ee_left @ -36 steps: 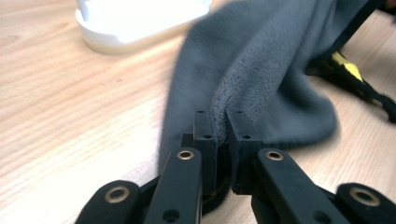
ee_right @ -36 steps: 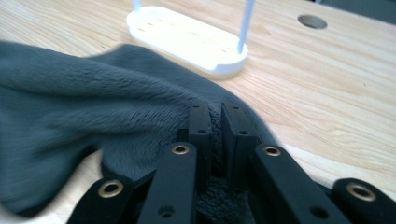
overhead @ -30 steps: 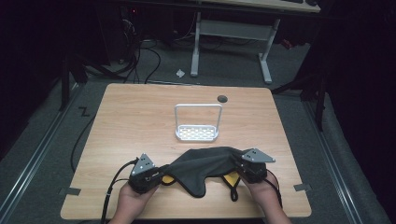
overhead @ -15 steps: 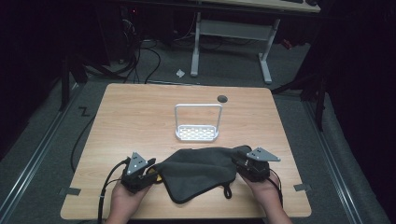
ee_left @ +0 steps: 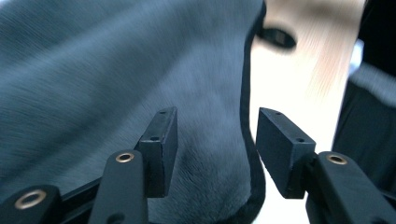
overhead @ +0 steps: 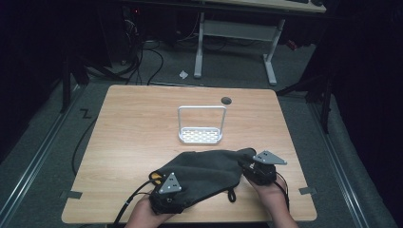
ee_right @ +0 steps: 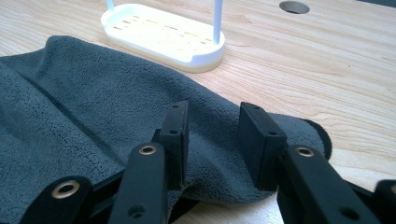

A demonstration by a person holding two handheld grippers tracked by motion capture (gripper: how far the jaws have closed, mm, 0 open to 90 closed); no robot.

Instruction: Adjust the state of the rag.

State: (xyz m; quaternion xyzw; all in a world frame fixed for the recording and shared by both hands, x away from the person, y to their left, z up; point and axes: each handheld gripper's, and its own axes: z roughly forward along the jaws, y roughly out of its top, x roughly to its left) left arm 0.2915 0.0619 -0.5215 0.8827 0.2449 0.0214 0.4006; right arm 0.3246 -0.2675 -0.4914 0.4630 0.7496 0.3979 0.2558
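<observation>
High view: rack beyond cloth

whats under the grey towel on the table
A yellow-orange thing peeks out from under the grey towel at its near left edge, beside the left gripper. The cloth covers the rest, so what it is cannot be told.

Near edge of surface taken up by grey cloth, with left tongs and right tongs at its two ends. White rack stands just beyond cloth, mid-surface, its hoop upright. Hole at far edge. Left, right and far parts lie open.
</observation>
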